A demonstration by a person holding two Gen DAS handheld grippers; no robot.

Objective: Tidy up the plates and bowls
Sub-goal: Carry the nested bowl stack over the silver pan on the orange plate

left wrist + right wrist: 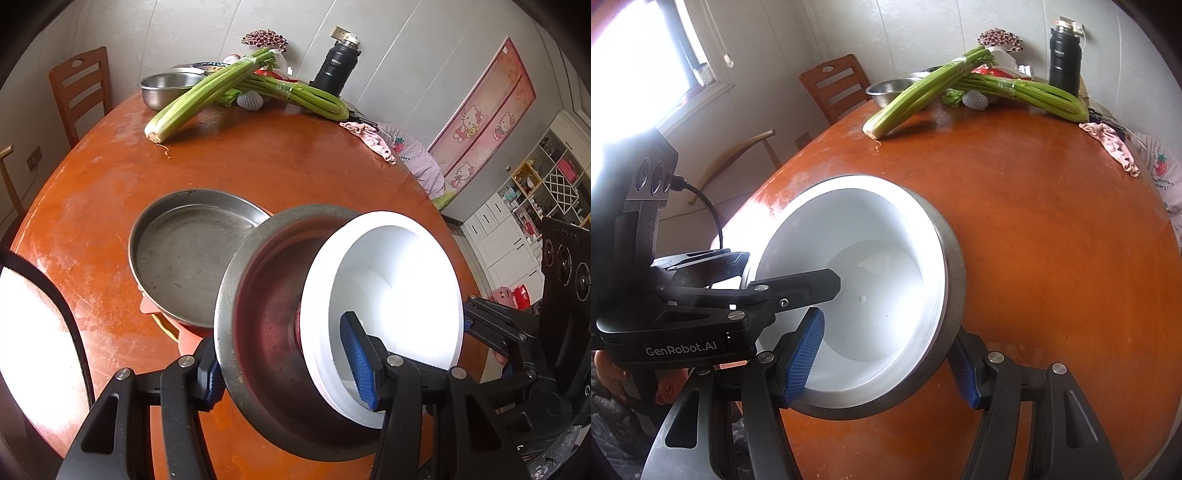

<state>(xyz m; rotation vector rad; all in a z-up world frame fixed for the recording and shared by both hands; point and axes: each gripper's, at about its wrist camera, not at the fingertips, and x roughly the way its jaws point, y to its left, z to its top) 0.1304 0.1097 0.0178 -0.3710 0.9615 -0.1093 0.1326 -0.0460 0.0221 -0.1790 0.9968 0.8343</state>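
Desk [258, 162]: round, orange-brown, carrying everything; it filled most of both views.
Steel pan [184, 258]: empty, flat on the desk beyond the left hand-held gripper; only the left wrist view showed it.
Steel bowl [266, 332]: tilted on edge above the desk, with the white bowl [388, 295] nested inside it.
Left hand-held gripper [288, 373]: angled downward, jaws partly closed and clamped on the two nested bowls, one blue pad outside the steel rim, the other inside the white bowl.
Right hand-held gripper [886, 365]: angled downward, jaws about half open, gripping the same bowls at the near rim, one pad inside the white bowl and one outside the steel wall.
Right wrist view only: the bowls' open mouth, and the left hand-held gripper reaching in from the left.
Celery [207, 96]: two bunches at the far edge, well apart from the bowls.
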